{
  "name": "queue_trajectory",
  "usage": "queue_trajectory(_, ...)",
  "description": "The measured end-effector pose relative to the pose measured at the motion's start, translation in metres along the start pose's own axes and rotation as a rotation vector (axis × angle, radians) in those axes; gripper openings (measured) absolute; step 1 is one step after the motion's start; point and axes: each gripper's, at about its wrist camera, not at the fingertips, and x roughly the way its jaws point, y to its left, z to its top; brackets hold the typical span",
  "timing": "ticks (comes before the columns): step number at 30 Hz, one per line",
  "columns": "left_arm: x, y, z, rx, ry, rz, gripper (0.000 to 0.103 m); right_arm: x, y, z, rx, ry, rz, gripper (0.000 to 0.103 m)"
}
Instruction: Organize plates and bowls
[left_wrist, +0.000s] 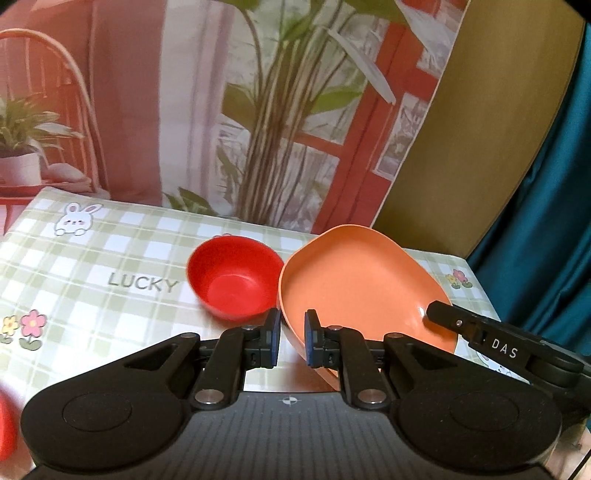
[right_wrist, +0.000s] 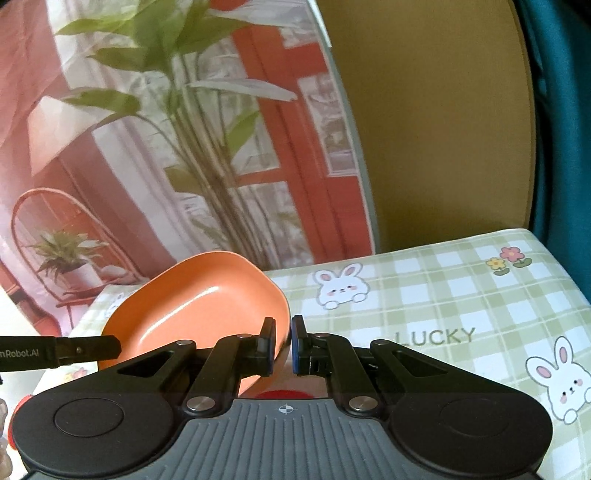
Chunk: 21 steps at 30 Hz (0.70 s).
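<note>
In the left wrist view we see, from the left, the checked tablecloth (left_wrist: 92, 266) printed with rabbits and "LUCKY", then a red bowl (left_wrist: 232, 277) standing upright on it. Just right of the bowl, the orange plate (left_wrist: 354, 288) is tilted up off the cloth. Our left gripper (left_wrist: 293, 338) pinches the plate's near left rim between its 2 blue pads, fingers narrowly apart with the rim between them. Farther right, our right gripper (right_wrist: 283, 341) grips the plate's opposite edge in the same way, its jaws nearly together. Behind the table hangs a printed backdrop (left_wrist: 258, 110) of plants and a red window.
</note>
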Motion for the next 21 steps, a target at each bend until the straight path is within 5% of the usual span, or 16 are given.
queue_trajectory(10,-0.041,0.031,-0.004,0.004,-0.047,-0.005,0.014,-0.009,0.042,-0.017,0.022,0.004,0.032,0.008)
queue_trajectory(21,-0.058,0.048,-0.052,0.018,-0.039,-0.013,0.017,-0.012,0.055,-0.05,0.032,0.047,0.024,0.008)
